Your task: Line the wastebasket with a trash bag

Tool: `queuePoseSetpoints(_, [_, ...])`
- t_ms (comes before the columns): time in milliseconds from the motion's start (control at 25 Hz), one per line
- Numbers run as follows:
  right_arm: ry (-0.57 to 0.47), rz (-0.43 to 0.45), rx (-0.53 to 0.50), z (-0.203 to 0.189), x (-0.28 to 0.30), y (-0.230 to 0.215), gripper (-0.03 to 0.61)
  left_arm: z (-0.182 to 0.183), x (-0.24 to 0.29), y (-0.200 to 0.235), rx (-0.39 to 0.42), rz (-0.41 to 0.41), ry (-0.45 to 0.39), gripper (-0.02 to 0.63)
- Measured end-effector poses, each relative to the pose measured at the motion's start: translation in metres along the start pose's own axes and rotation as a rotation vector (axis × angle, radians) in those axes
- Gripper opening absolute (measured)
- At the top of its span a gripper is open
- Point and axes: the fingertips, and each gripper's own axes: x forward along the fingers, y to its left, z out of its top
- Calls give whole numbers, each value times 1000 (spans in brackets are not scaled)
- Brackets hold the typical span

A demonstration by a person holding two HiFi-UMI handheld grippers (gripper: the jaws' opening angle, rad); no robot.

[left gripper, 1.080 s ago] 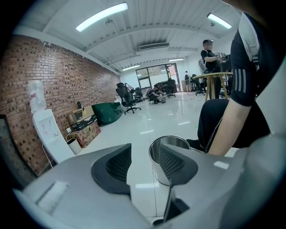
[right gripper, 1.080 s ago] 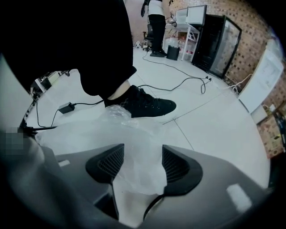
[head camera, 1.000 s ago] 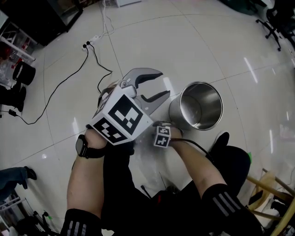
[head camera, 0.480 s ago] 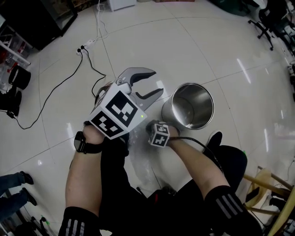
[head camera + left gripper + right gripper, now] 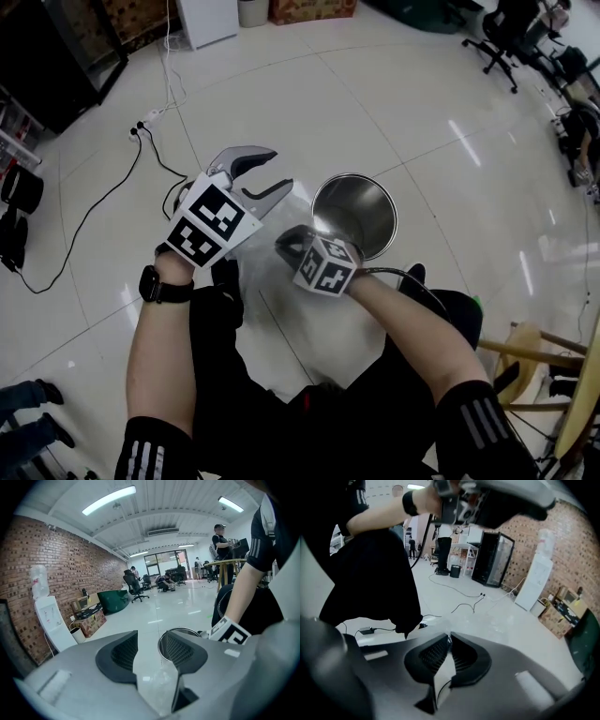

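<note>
Pinching a fold of the clear trash bag (image 5: 443,679), the right gripper's (image 5: 449,638) jaws are pressed together, and the thin film is seen caught between their ribbed pads. In the head view this right gripper (image 5: 286,246) is held above the person's lap, and the trash bag (image 5: 300,314) is spread out below it, between the two forearms. The left gripper (image 5: 278,171) is held just beside it with its jaws spread. In the left gripper view, film is seen low in the gap of the left gripper (image 5: 150,641), but the pads are not pressed on it. The steel wastebasket (image 5: 380,220) is stood upright on the white tiled floor (image 5: 422,112), just beyond the right gripper. The bag is kept outside it, on its near side.
</note>
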Motion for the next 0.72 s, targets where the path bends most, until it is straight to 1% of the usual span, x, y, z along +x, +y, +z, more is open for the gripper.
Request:
queuePoseSetpoints(160, [-58,-109,24,15,-62,-47,6,4,-1,7,-12,21,-10,183])
queuePoseSetpoints(320, [-95,-213,88,9,-119,-87,8,7,3,9,-16,30,-10,183])
queuePoseSetpoints(440, [-79,-274,137,-15,-152,-108,6,11,11,7,-11,29,-9,183])
queuePoseSetpoints(520, [-70,-297,193,-35,-167,-116,8,15,18,5,-5,26,-6,183])
queuePoseSetpoints(600, [-53,-306,244,-57,-176,-121,8,18,26,3,3,21,4,183])
queuePoseSetpoints(720, [26,-294,288,-101,-175,-120,8,17,45,-2,-2,-4,33,183])
